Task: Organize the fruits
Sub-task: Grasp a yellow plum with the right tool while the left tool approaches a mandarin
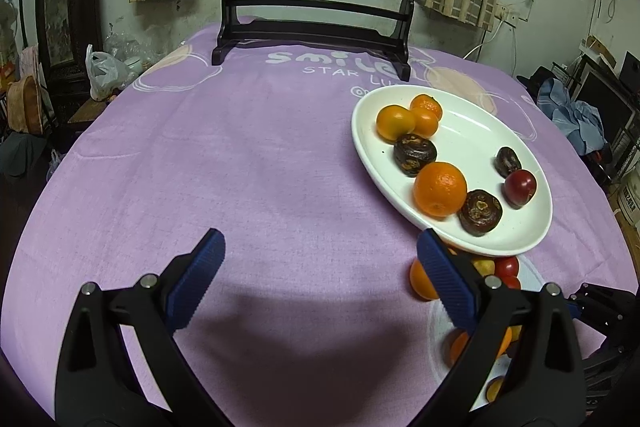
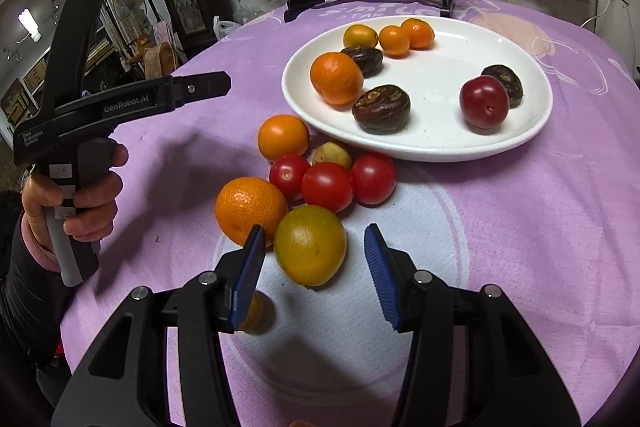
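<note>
Yellow-green citrus (image 2: 310, 245): round, dull yellow skin shading to green, a few small dark specks. It lies on the purple tablecloth (image 2: 540, 227), on a pale circular print, nearest of the loose fruit. My right gripper (image 2: 316, 269) is spread wide with a blue ribbed pad on either side of it; I cannot tell whether either pad touches the skin.

Just left of it, touching or nearly so, a bright orange (image 2: 250, 209) with pebbled peel. Beyond these, a cluster of three glossy red tomatoes (image 2: 328, 187), a small yellowish fruit (image 2: 332, 155) behind them, and a smaller orange (image 2: 283, 137) at the far left of the group. A small orange fruit (image 2: 254, 311) is partly hidden behind my left-hand pad.

Farther off, the white oval plate (image 2: 440, 143) holds a large orange (image 2: 336, 78), three small orange-yellow fruits at its far rim, three dark brown wrinkled fruits, and one dark red plum (image 2: 484, 101).

My left gripper (image 1: 320, 281) is also wide apart, holding nothing, over bare cloth left of the plate (image 1: 516, 247).

At the far edge, a dark wooden stand (image 1: 316, 39) frames a round persimmon painting.
</note>
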Demonstrator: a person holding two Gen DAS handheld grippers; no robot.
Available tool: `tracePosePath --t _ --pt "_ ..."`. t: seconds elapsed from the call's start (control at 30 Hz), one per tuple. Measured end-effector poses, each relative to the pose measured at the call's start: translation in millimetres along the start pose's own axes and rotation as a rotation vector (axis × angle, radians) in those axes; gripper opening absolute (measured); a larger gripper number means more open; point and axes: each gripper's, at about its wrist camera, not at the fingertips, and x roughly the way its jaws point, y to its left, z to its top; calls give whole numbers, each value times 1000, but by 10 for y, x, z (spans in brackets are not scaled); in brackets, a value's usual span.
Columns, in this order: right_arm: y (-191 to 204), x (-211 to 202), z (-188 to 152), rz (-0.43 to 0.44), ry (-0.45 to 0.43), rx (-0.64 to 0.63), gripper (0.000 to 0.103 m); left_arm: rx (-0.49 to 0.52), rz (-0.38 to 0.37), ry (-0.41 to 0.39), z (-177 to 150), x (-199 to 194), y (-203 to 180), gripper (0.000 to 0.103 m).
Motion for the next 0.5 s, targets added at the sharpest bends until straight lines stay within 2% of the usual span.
tracePosePath --t 0.5 --pt "-32 22 6 30 22 16 43 -5 3 3 -22 -30 10 98"
